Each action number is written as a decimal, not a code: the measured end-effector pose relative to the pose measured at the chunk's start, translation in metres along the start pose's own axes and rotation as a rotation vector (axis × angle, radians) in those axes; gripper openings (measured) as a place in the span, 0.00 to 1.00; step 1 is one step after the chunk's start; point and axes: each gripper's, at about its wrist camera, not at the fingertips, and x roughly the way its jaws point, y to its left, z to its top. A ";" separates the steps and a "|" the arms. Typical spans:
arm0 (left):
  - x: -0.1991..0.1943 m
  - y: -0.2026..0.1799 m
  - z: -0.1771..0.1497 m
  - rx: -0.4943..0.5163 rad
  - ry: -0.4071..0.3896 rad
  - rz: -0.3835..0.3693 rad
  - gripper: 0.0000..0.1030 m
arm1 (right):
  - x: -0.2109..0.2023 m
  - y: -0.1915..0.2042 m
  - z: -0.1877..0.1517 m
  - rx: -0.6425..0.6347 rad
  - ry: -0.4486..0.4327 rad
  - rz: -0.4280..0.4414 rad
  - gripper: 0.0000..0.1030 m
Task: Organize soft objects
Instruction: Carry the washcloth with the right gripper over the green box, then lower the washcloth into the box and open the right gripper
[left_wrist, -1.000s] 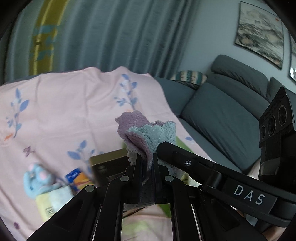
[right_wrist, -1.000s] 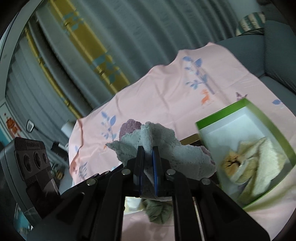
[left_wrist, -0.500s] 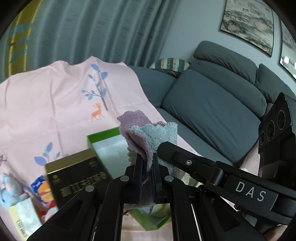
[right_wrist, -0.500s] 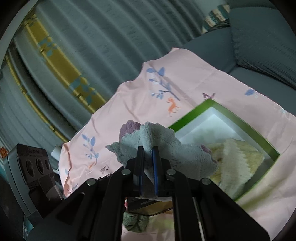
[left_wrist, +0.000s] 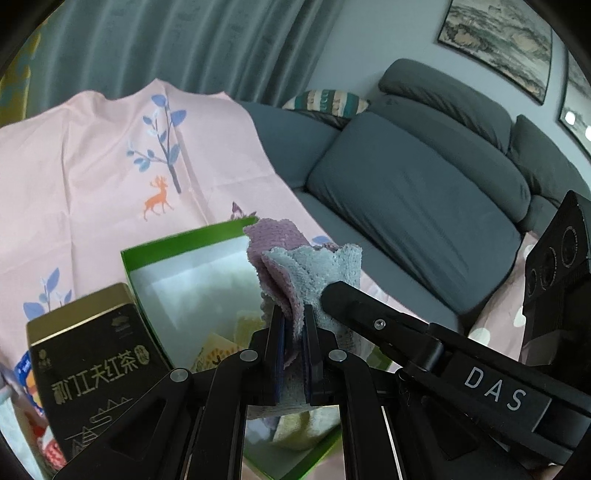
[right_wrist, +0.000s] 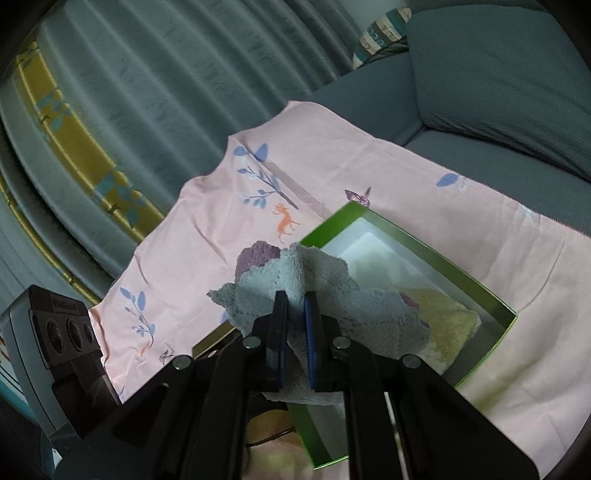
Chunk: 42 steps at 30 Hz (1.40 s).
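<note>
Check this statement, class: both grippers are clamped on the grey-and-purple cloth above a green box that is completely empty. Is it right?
One detail is wrong. The green box is not empty: a folded yellow towel already lies inside it, as the right wrist view shows. The rest holds: the left gripper and the right gripper both have their jaws shut on the grey-and-purple cloth above that box.

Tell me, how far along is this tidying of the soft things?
Partly done: a yellow cloth already lies in the green box. In hand: the left tool and right tool both grip a folded grey and purple cloth above that box. Left: lowering and releasing it.
</note>
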 end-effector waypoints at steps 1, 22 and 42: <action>0.003 0.000 -0.001 0.000 0.006 0.002 0.06 | 0.003 -0.003 0.000 0.010 0.008 -0.004 0.09; 0.044 -0.010 -0.019 0.018 0.122 0.080 0.06 | 0.023 -0.044 -0.009 0.111 0.055 -0.122 0.11; 0.051 -0.006 -0.019 -0.025 0.147 0.066 0.06 | 0.027 -0.049 -0.006 0.112 0.071 -0.193 0.13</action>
